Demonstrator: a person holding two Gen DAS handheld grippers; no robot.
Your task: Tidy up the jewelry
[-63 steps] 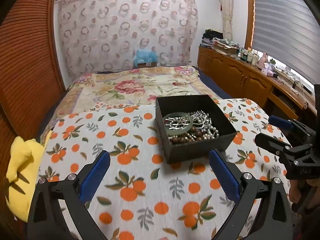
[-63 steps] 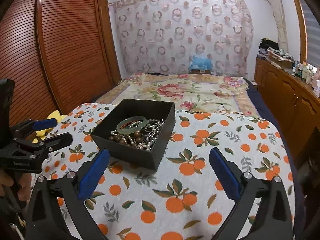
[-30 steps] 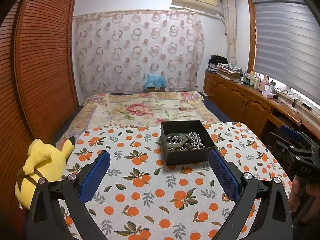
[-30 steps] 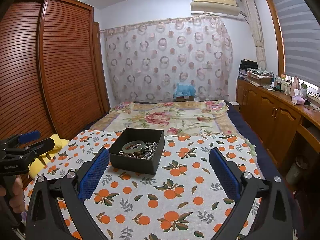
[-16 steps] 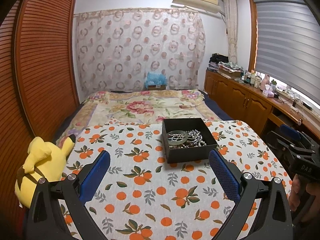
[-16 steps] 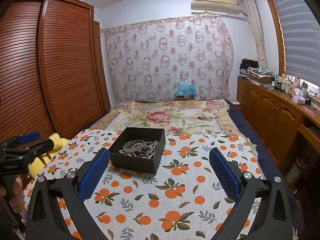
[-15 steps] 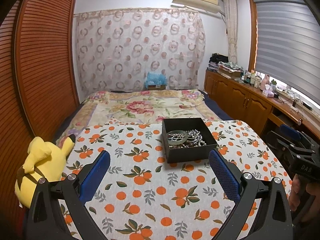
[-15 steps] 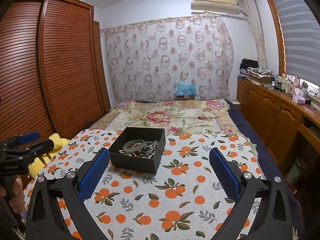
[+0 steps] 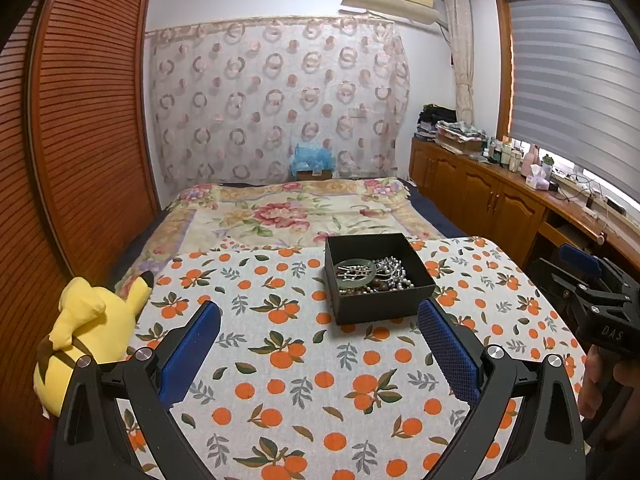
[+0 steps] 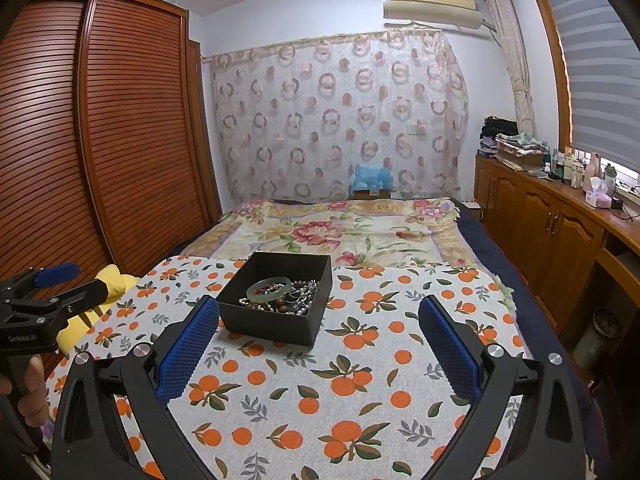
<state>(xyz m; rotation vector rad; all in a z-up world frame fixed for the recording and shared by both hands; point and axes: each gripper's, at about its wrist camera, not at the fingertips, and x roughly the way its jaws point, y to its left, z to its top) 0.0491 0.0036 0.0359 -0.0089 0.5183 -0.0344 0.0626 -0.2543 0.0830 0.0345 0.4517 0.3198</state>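
Note:
A black open box stands on the orange-print cloth. It holds a pale green bangle and a tangle of silver and brown bead strands. The box also shows in the right wrist view, with the bangle inside. My left gripper is open and empty, held back from the box. My right gripper is open and empty, also short of the box. Each gripper shows at the edge of the other's view, the right one and the left one.
A yellow plush toy lies at the cloth's left edge. A flowered bedspread stretches beyond the box. A slatted wooden wardrobe stands on the left, wooden cabinets with bottles on the right.
Both grippers have pulled back and up from the box, which now looks smaller and farther away. Over the last half second they have eased slightly closer again. The jaws stay open.

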